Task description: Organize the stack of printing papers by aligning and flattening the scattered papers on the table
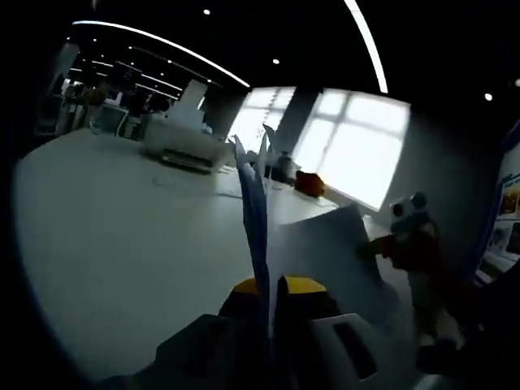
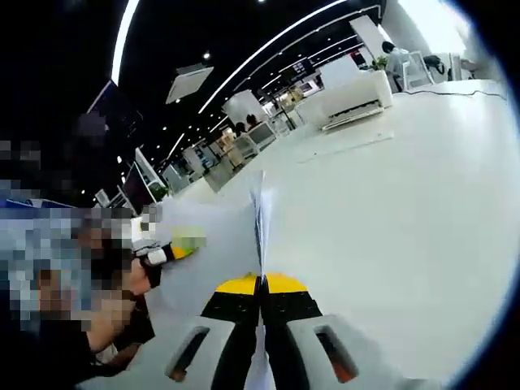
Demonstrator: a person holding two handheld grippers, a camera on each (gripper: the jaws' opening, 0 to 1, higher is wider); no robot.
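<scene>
White papers (image 2: 259, 223) (yellow-black hand-held gripper (image 2: 262, 286)), white table (image 2: 390, 203).

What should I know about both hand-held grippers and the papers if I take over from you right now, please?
Left hand-held gripper: shut on the papers, held edge-on above the white table.
Right hand-held gripper: shut on the same papers from the other side.
Done: sheets gathered into one held bundle.
Left: edges look uneven in the left gripper view; tap them square on the table, lay flat and press down. A printer stands further back.
</scene>
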